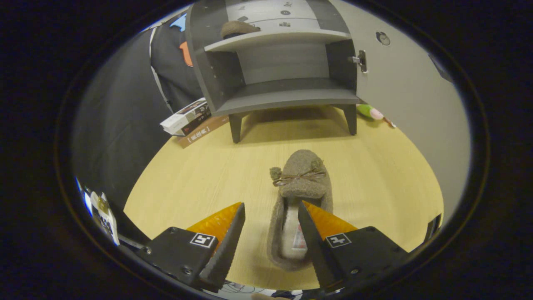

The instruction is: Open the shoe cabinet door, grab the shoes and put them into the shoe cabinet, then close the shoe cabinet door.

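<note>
A brown fuzzy slipper (300, 183) with a small bow lies on the wooden table (200, 175), toe pointing toward the cabinet. My gripper (271, 209) is open; the slipper's left side wall sits between the fingers, and the right finger reaches into the slipper's opening. Neither finger presses on it. Beyond the slipper stands the grey shoe cabinet (283, 66) on short legs. Its door (399, 83) is swung open to the right. A second brown slipper (238, 28) rests on the cabinet's upper shelf. The lower shelf is bare.
A stack of books (191, 121) lies on the table left of the cabinet legs. A small green and pink toy (371, 112) lies by the right rear leg, next to the open door. Black cloth hangs to the left.
</note>
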Available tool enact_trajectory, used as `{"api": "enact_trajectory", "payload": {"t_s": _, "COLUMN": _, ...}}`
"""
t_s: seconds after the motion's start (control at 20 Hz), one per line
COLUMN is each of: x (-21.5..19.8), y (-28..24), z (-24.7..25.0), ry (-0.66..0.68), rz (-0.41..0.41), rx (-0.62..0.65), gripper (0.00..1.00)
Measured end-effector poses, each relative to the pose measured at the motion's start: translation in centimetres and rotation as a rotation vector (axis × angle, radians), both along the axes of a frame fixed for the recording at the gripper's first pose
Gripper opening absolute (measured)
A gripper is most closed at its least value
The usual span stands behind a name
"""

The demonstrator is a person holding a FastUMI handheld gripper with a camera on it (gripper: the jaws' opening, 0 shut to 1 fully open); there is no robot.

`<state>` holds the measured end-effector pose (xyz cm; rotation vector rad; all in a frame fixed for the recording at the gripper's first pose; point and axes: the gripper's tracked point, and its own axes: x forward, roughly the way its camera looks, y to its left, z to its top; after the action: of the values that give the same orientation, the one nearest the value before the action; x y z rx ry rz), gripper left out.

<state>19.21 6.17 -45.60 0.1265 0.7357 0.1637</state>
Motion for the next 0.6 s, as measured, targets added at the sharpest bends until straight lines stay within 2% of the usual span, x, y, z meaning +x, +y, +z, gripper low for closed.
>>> {"api": "enact_trajectory", "payload": {"t_s": 0.15, "x": 2.0, "y": 0.2, "z": -1.4, "ry": 0.046, "rz": -0.037, "rx": 0.035, "gripper": 0.82}}
{"api": "enact_trajectory", "payload": {"t_s": 0.3, "x": 3.5, "y": 0.6, "z": -2.0, "ry": 0.056, "rz": -0.024, "rx": 0.033, "gripper": 0.82}}
{"api": "enact_trajectory", "payload": {"t_s": 0.4, "x": 3.6, "y": 0.8, "z": -2.3, "ry": 0.089, "rz": -0.021, "rx": 0.062, "gripper": 0.61}}
{"api": "enact_trajectory", "payload": {"t_s": 0.5, "x": 4.1, "y": -1.1, "z": -2.8, "ry": 0.09, "rz": -0.086, "rx": 0.019, "gripper": 0.4}}
{"api": "enact_trajectory", "payload": {"t_s": 0.6, "x": 3.7, "y": -0.6, "z": -2.6, "ry": 0.118, "rz": -0.073, "rx": 0.04, "gripper": 0.2}}
